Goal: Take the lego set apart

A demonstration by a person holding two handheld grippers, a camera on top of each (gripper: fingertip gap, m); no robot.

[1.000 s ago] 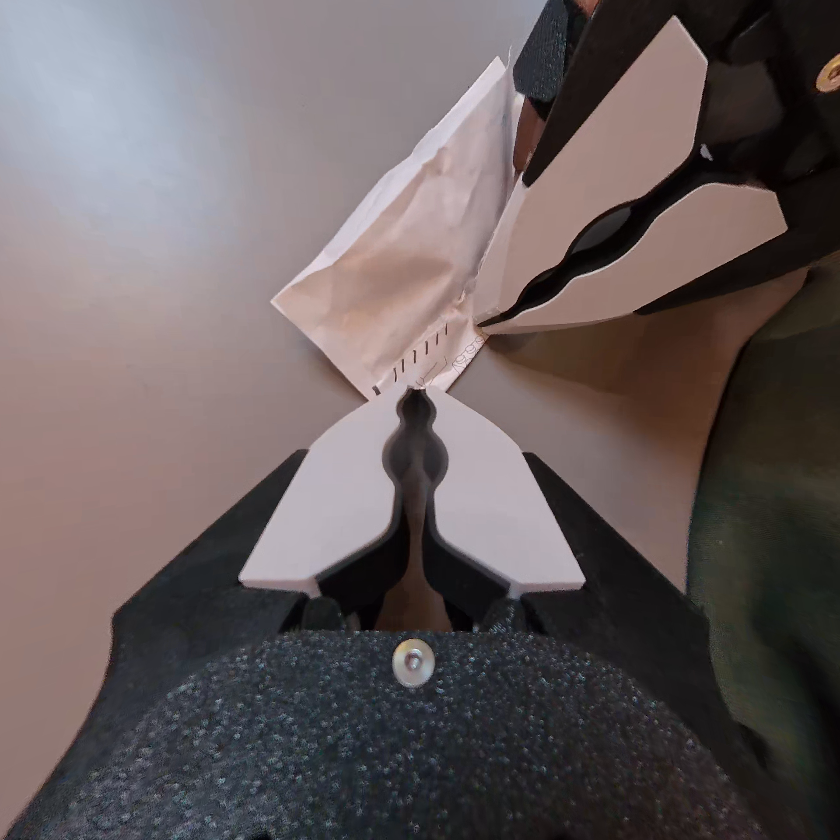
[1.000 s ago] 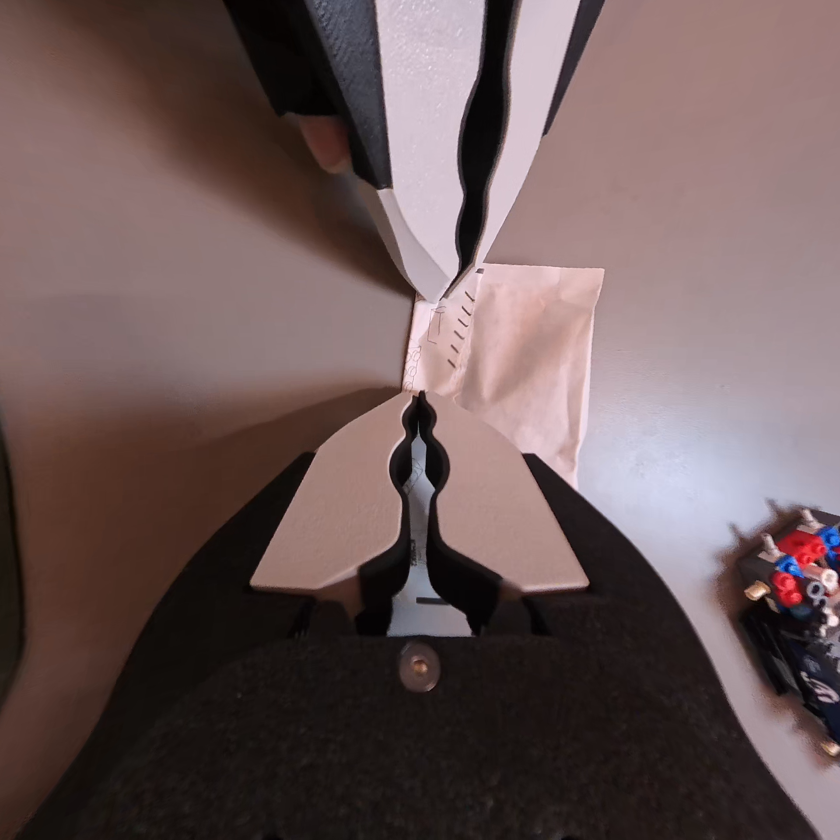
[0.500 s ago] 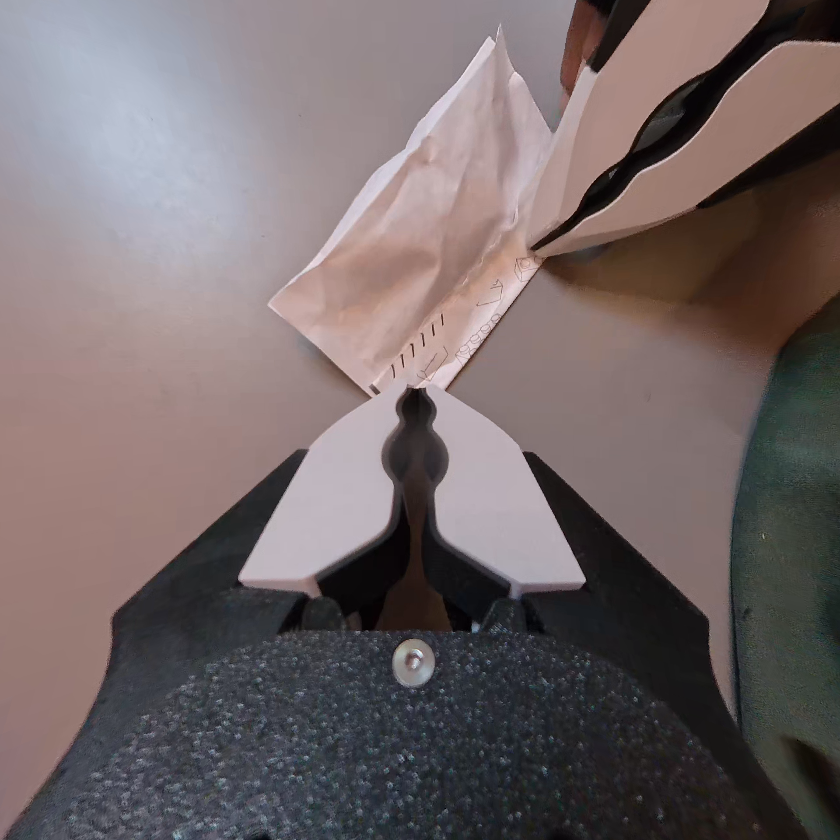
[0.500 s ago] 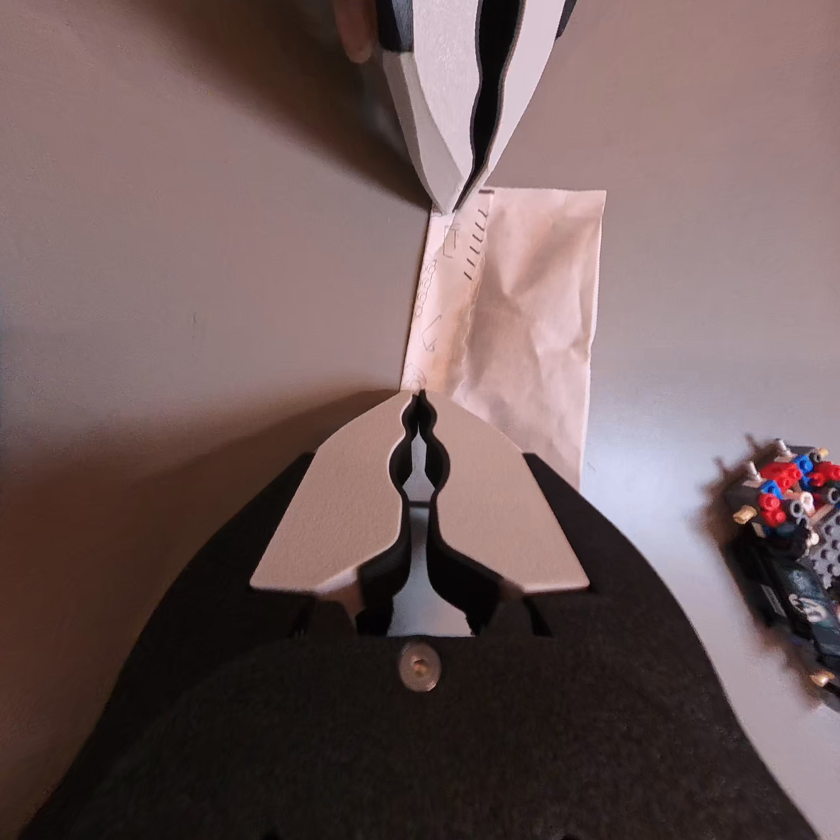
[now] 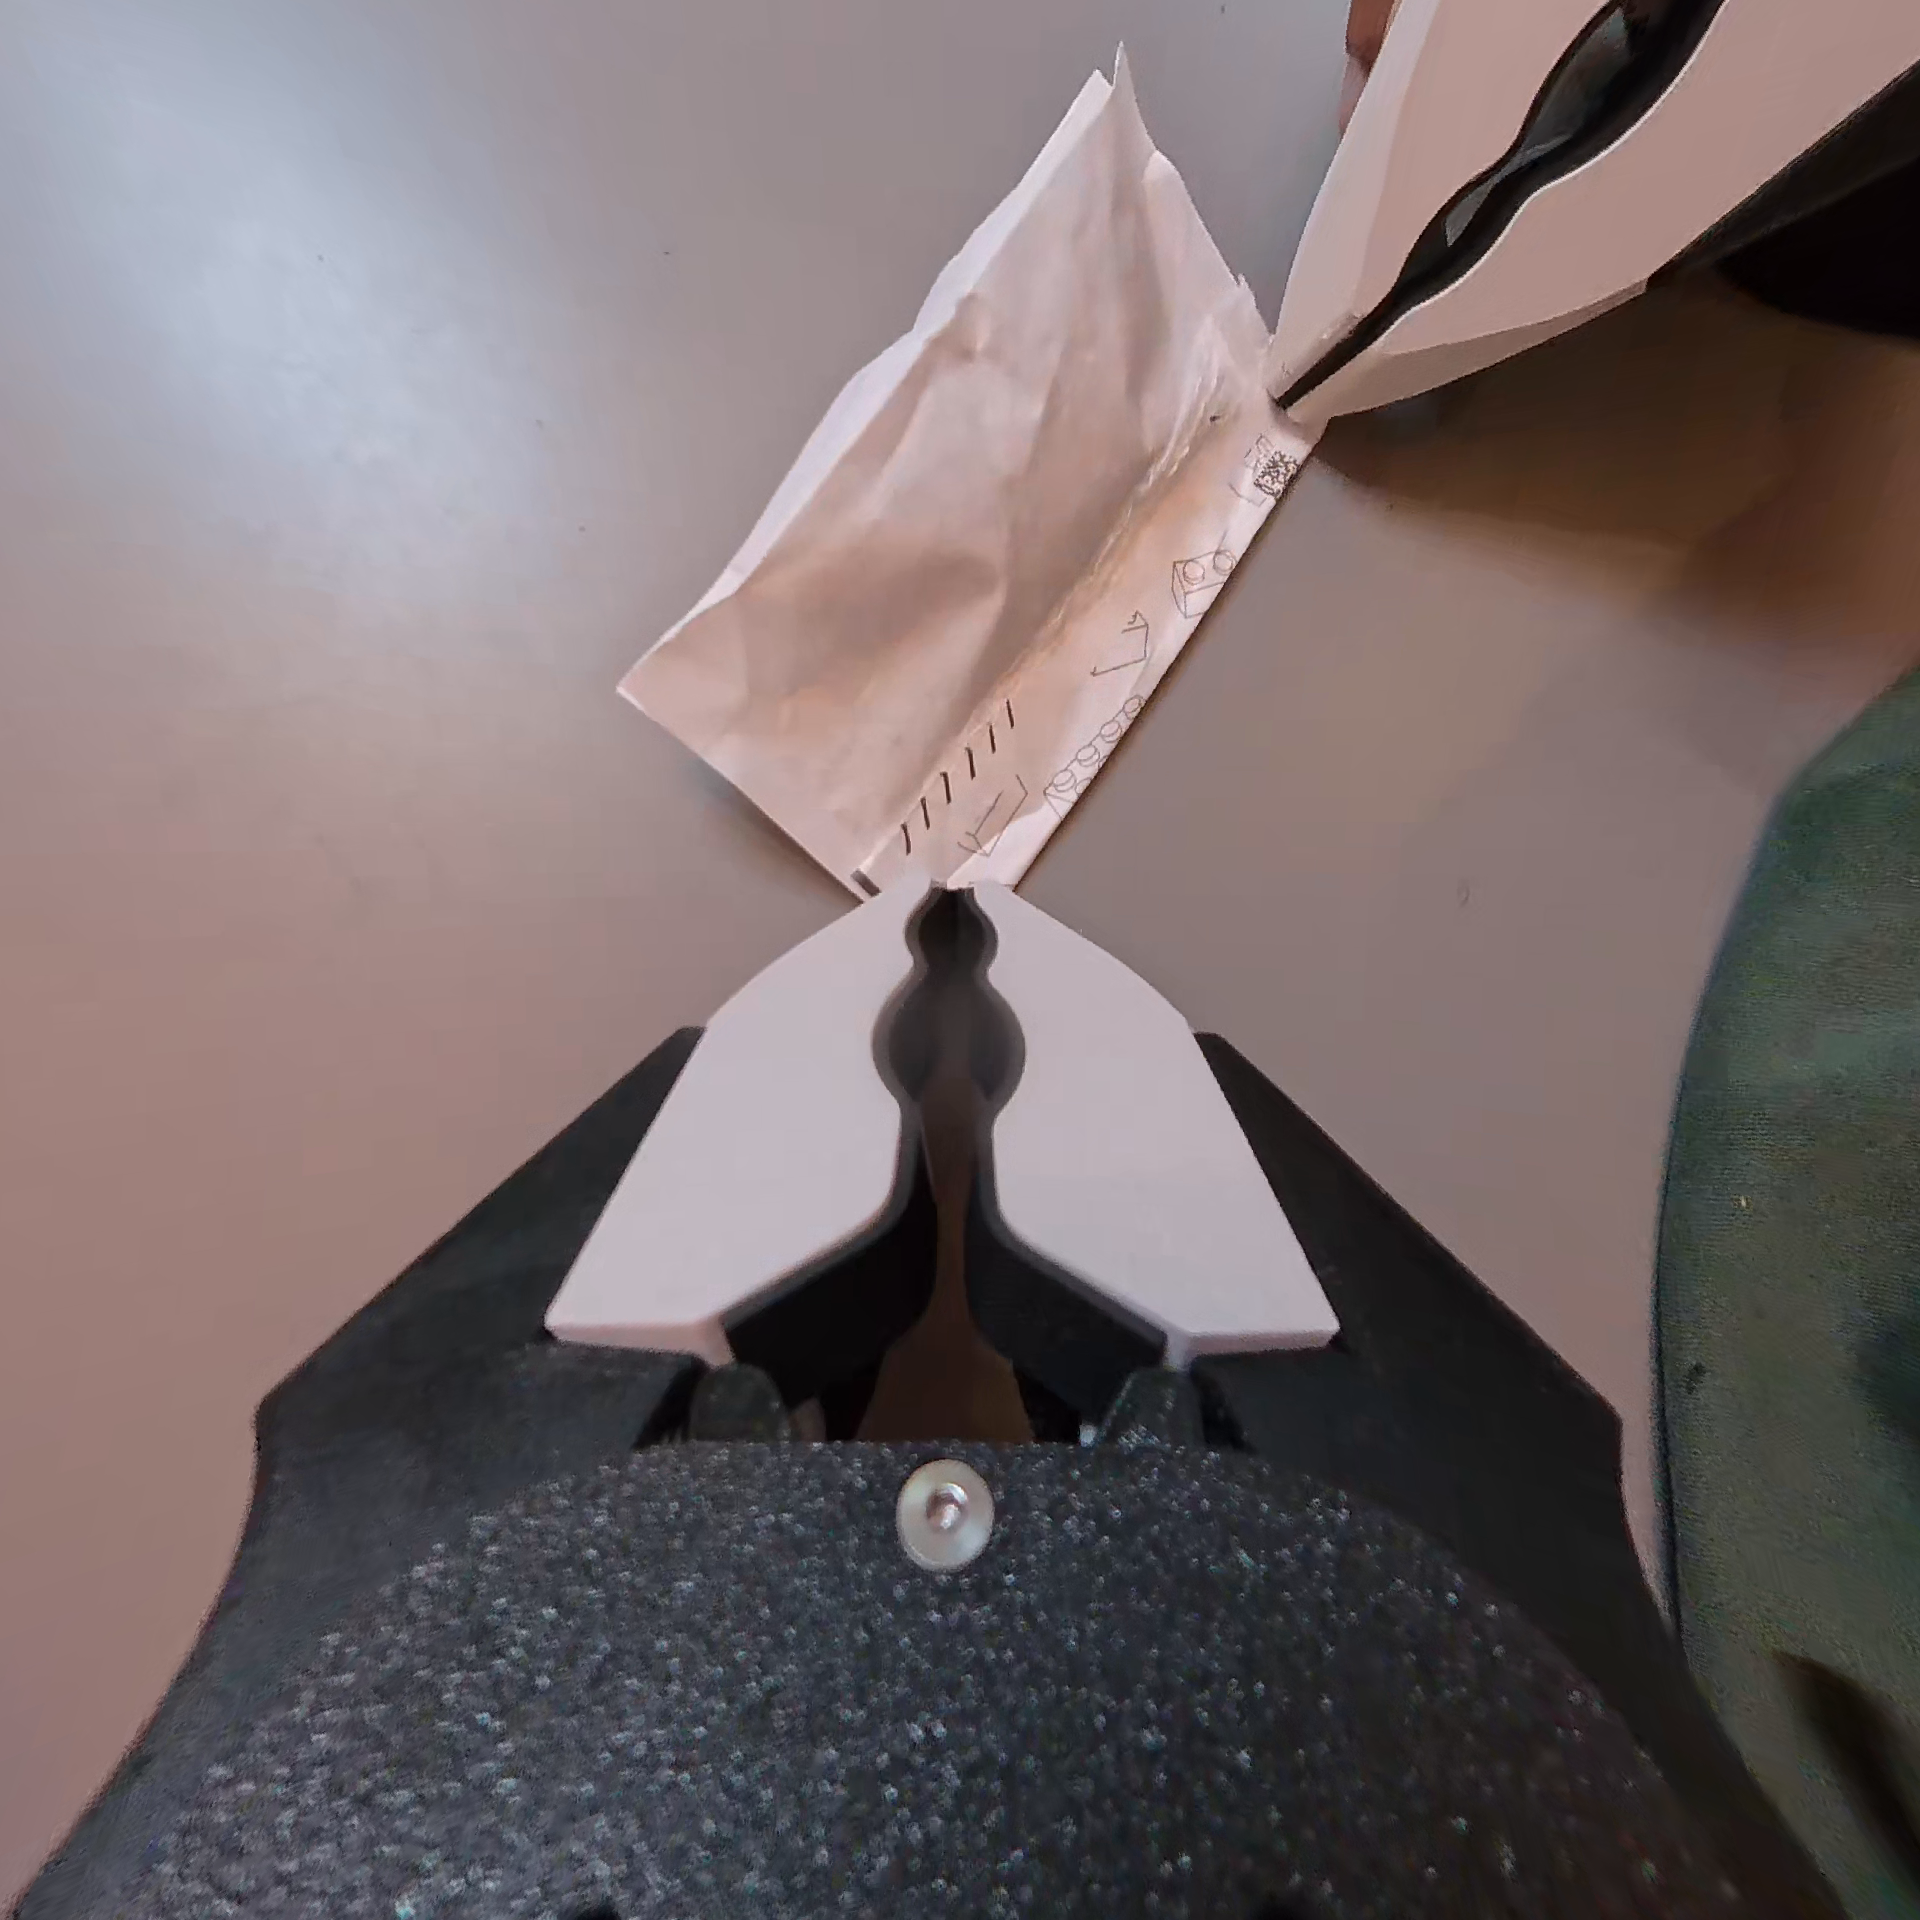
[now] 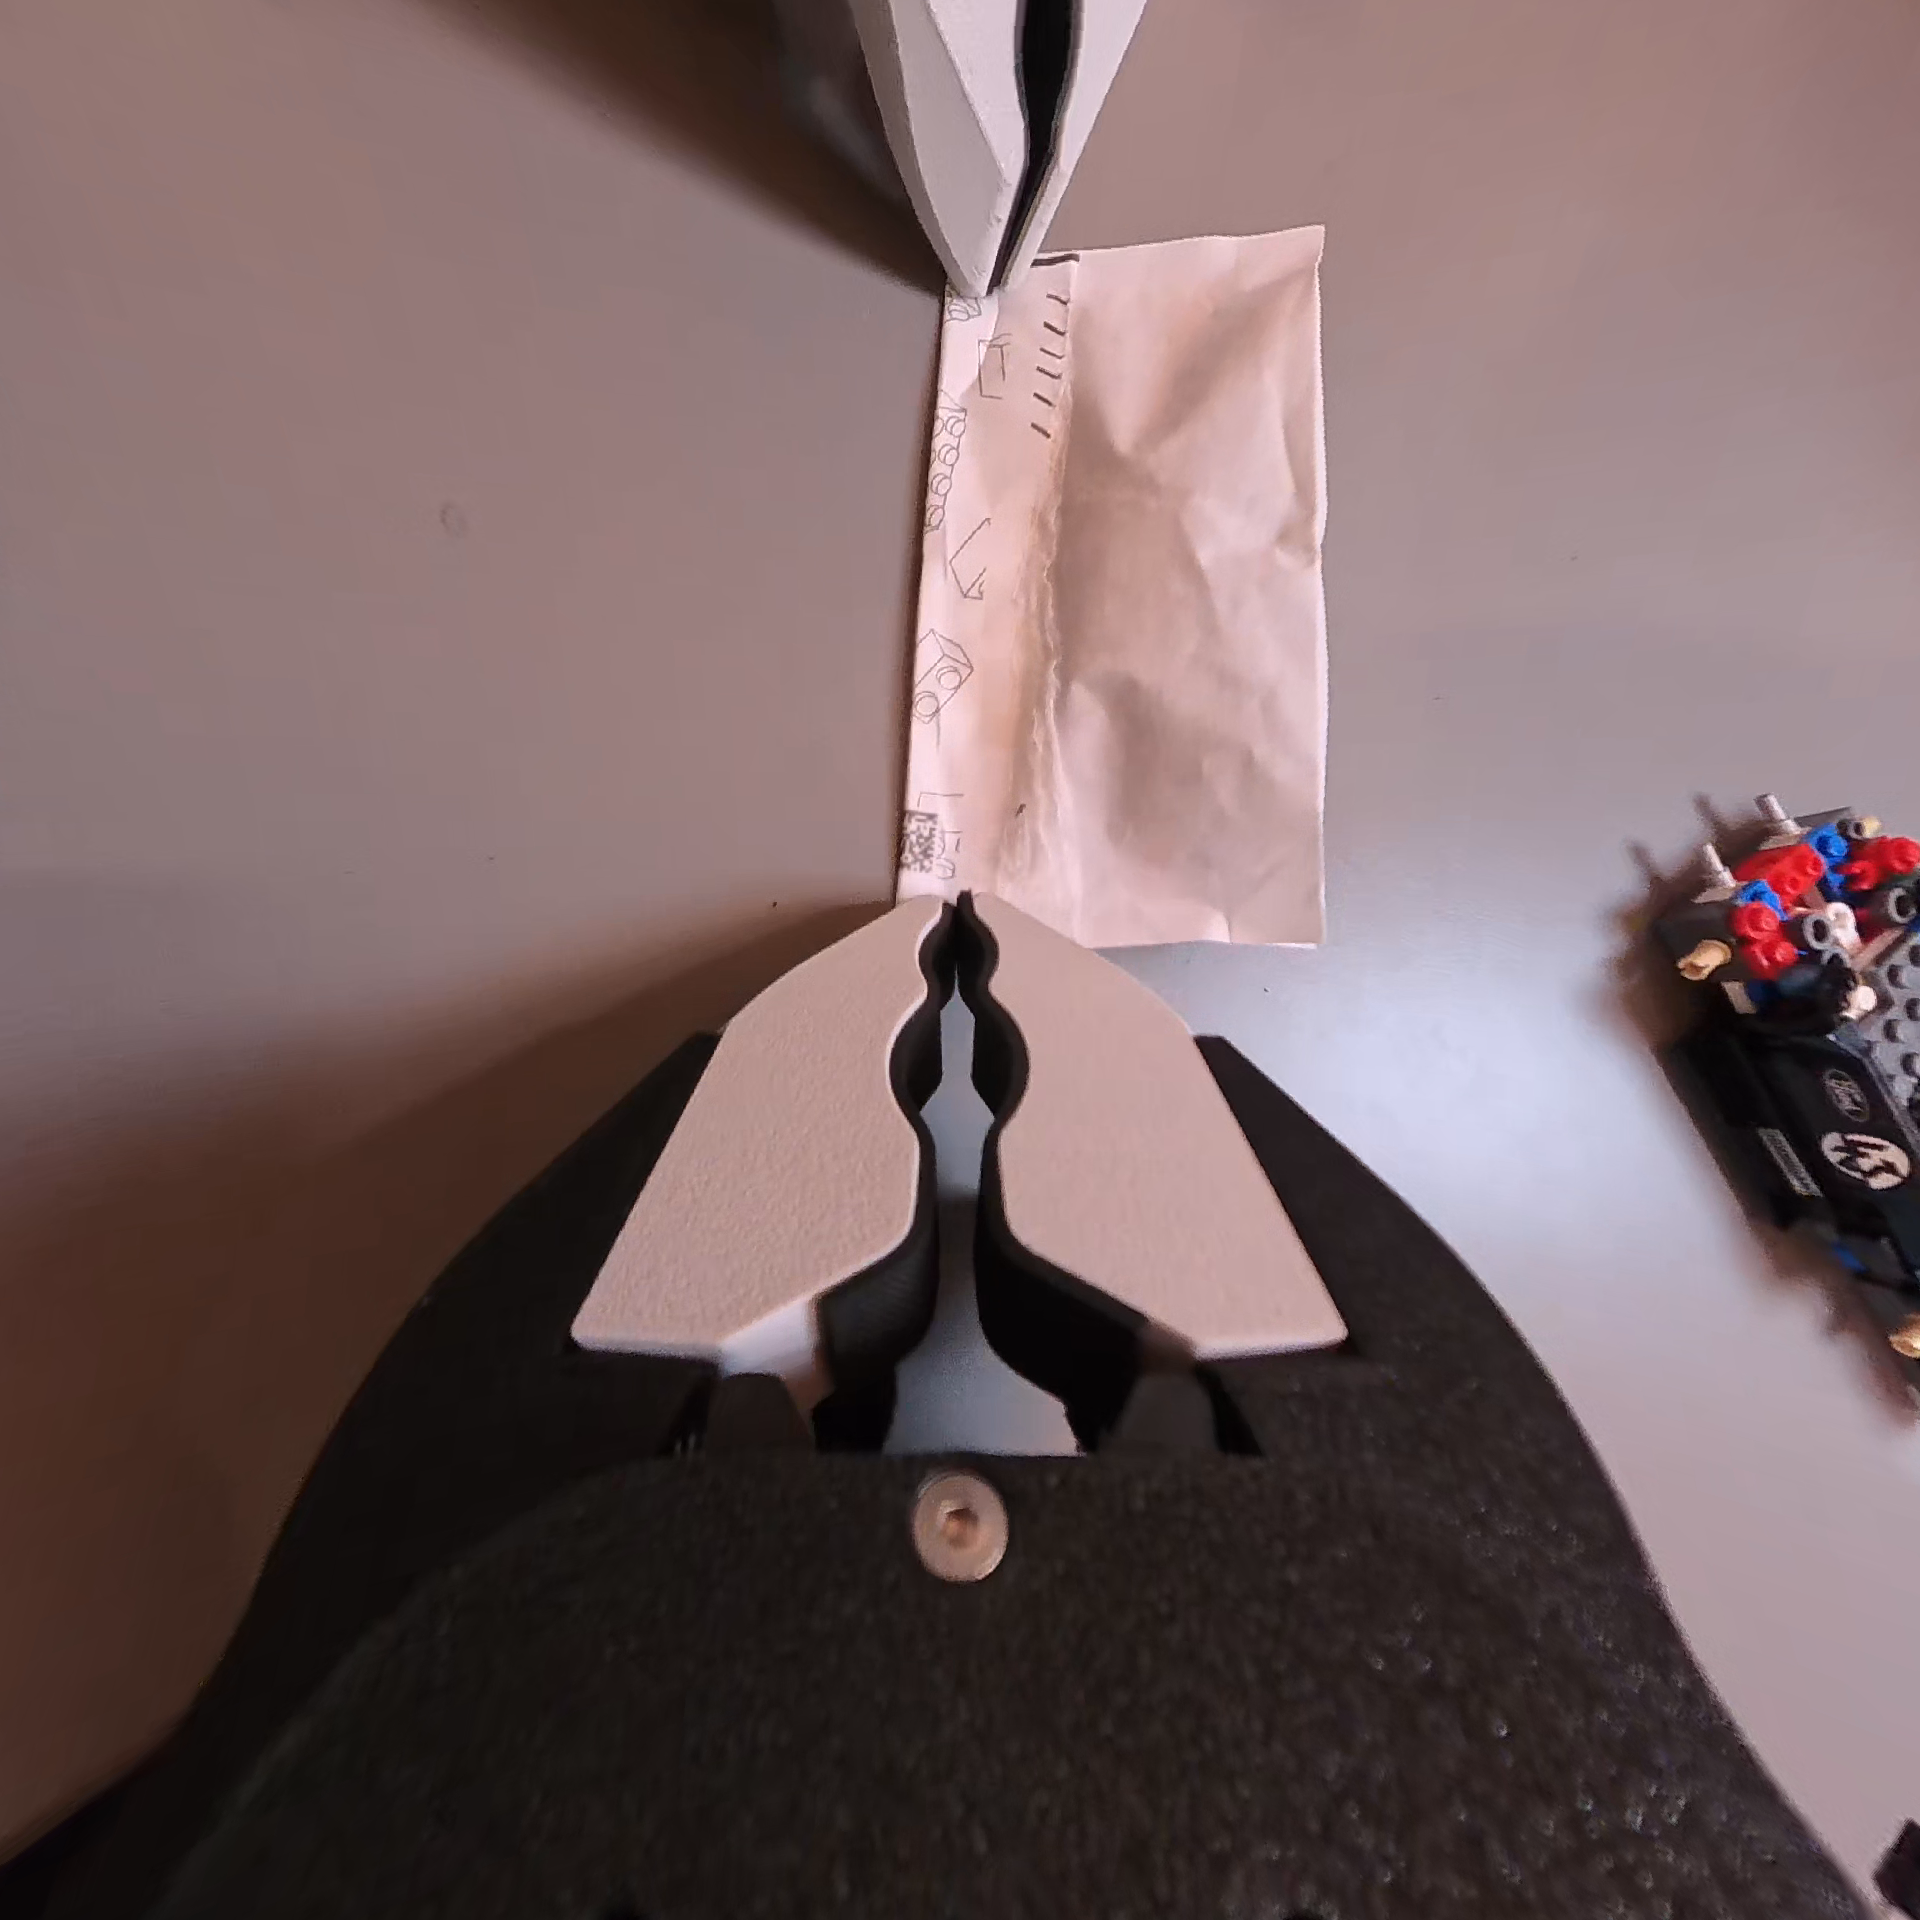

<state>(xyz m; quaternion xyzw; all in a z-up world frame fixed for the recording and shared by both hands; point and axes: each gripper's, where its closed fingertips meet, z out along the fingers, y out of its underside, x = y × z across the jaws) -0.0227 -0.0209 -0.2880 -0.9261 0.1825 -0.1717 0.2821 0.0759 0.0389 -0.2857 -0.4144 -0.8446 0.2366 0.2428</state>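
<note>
On the grey table (image 6: 416, 520), my left gripper (image 5: 954, 891) and right gripper (image 6: 958, 900) pinch opposite ends of a paper bag (image 6: 1164, 582) — the lego car (image 6: 1808, 987) sits beside, apparently fully assembled — everything left.

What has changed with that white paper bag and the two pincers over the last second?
The right gripper slid back along the paper bag's printed strip, away from the left gripper, so more of the bag lies flat between them. Both stayed shut on the strip's opposite ends. The lego model stayed untouched on the table.
</note>
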